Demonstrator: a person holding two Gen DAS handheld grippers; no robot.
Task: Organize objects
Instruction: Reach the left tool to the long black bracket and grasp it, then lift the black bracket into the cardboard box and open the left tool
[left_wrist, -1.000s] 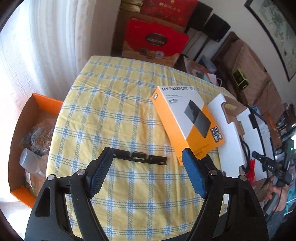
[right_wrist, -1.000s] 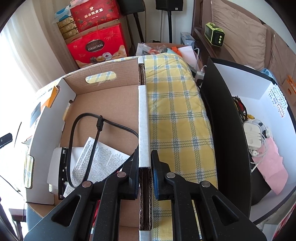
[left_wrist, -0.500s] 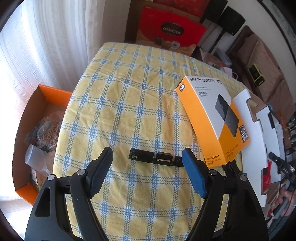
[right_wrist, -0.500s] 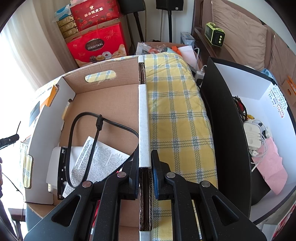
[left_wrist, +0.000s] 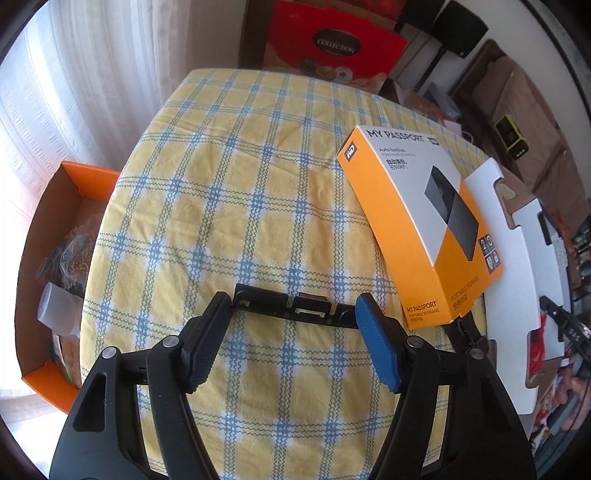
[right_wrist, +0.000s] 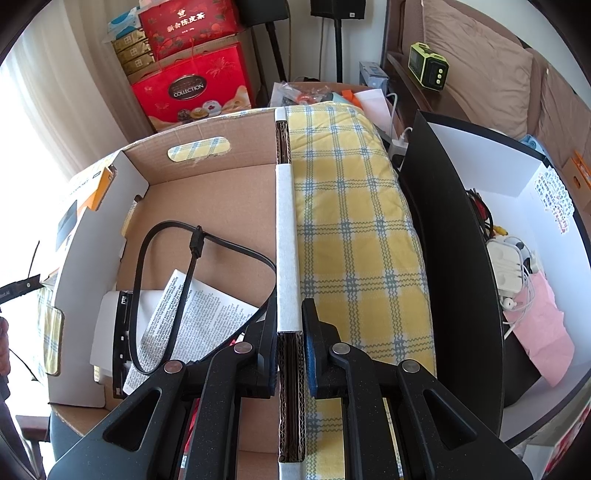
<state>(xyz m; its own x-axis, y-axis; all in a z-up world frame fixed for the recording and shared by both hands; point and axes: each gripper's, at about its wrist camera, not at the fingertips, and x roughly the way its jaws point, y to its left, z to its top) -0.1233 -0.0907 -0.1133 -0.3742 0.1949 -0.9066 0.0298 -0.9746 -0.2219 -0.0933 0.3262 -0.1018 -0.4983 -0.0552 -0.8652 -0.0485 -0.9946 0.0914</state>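
left gripper (left_wrist: 291, 321): jaws apart, straddling the 2 ends of the black bracket (left_wrist: 295, 306); likely set for an end-to-end pinch.
black bracket: flat on the yellow checked tablecloth (left_wrist: 229, 192), near edge, left of the cardboard box (right_wrist: 207, 192).
right gripper (right_wrist: 290, 332): jaws clamped on the box's right wall (right_wrist: 286, 236), apparently steadying it.
box contents: black cable (right_wrist: 192, 243), printed leaflet (right_wrist: 192, 310).
obstruction: orange hard drive package (left_wrist: 424, 229) just right of the bracket, leaning on the box's left wall.
surroundings: orange box (left_wrist: 55, 266) far left, off the table.
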